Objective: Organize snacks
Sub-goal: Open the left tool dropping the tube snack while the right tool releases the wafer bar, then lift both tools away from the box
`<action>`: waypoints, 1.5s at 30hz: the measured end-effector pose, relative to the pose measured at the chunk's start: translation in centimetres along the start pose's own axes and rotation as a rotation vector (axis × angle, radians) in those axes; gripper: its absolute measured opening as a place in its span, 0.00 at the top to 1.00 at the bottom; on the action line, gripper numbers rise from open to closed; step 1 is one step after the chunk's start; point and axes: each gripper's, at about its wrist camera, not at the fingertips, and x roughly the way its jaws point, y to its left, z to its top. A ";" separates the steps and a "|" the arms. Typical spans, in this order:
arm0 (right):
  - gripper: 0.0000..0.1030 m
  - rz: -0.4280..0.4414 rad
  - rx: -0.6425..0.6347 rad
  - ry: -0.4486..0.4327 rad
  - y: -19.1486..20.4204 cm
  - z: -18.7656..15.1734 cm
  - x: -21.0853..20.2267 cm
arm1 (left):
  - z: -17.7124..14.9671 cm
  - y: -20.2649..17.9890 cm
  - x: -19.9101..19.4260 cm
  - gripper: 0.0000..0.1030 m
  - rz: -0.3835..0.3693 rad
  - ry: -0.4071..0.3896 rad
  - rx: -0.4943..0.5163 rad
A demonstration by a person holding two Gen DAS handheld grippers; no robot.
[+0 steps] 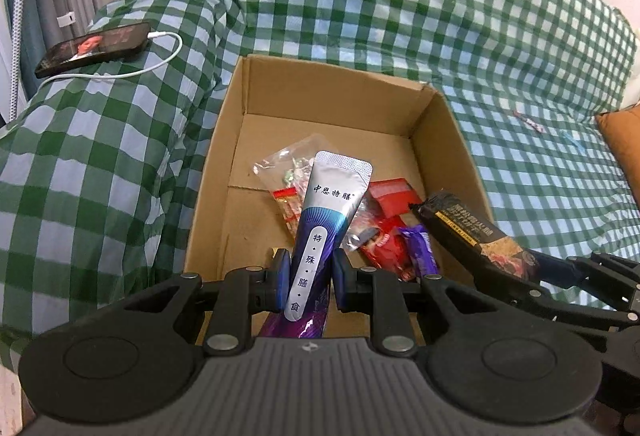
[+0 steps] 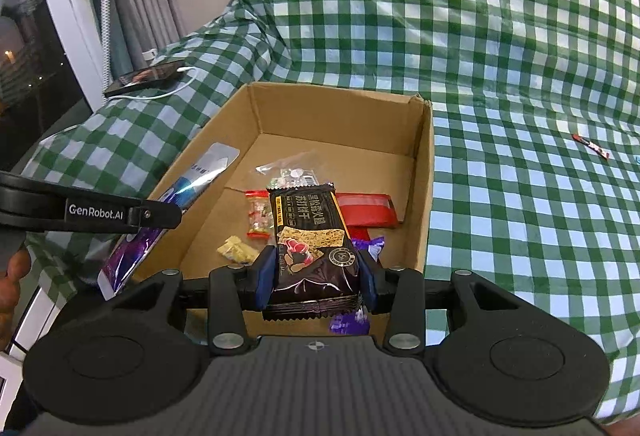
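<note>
Both tools are loaded right now. Left tool (image 1: 309, 276) is clamping a tall silver and purple sachet (image 1: 320, 228) between its blue pads, and right tool (image 2: 316, 278) is squeezing a black cracker pack (image 2: 310, 236) the same way. They're both hanging over the near end of the cardboard box (image 2: 424, 179) that's sitting on the green checked sofa cover (image 2: 500, 55), pointing down into it.

Looks to me like they're in the drop-off step, two snacks going in at once. Already lying in the box: a red packet (image 2: 370, 209), a clear bag of candy (image 2: 288, 169), some purple wrappers (image 1: 420, 248) and a small yellow piece (image 2: 236, 250).

Next move is probably letting go low enough that the packs land flat on the bare cardboard instead of tipping over the wall. One small wrapper (image 2: 592, 146) is still lying out on the cover off to the right, well apart from the box.
</note>
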 end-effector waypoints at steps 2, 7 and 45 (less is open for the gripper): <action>0.57 -0.005 0.006 0.006 -0.1 0.4 1.0 | 0.6 0.1 1.0 0.76 0.002 0.009 0.000; 0.57 -0.022 0.020 0.028 -0.5 1.3 3.7 | 1.8 0.1 3.6 0.76 0.014 0.030 0.010; 0.05 -0.045 0.059 0.039 2.0 -1.4 -0.7 | -4.4 -0.3 -2.0 0.00 0.198 0.029 0.024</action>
